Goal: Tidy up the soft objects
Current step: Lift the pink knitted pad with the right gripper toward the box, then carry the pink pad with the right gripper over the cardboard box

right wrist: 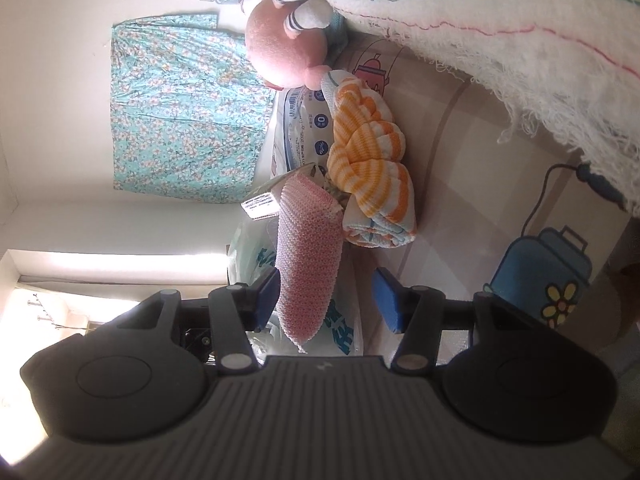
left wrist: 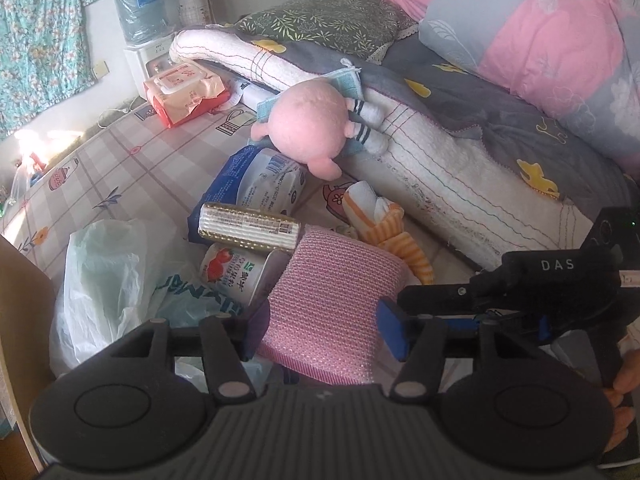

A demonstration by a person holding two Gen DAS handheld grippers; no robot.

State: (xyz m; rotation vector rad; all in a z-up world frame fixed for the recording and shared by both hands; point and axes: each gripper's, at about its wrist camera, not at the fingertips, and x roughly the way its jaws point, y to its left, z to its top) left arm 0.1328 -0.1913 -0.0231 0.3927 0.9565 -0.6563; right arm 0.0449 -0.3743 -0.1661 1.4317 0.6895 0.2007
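Note:
A pink knitted sponge cloth (left wrist: 332, 300) lies between the fingers of my left gripper (left wrist: 324, 336), whose jaws stand open around it. It also shows in the right wrist view (right wrist: 308, 256), between the open jaws of my right gripper (right wrist: 326, 300), touching the left pad (right wrist: 266, 298). The right gripper shows from the side in the left wrist view (left wrist: 394, 330). An orange-striped towel (left wrist: 390, 226) (right wrist: 368, 168) lies just beyond the cloth. A pink plush toy (left wrist: 310, 120) (right wrist: 284, 46) rests against a white blanket (left wrist: 440, 160).
A wafer pack (left wrist: 248, 226), a tissue pack (left wrist: 260, 180), a yogurt cup (left wrist: 236, 274) and plastic bags (left wrist: 108, 272) lie left of the cloth. A wet-wipes pack (left wrist: 184, 90) sits farther back. Folded quilts (left wrist: 540, 40) and a pillow (left wrist: 328, 20) are behind.

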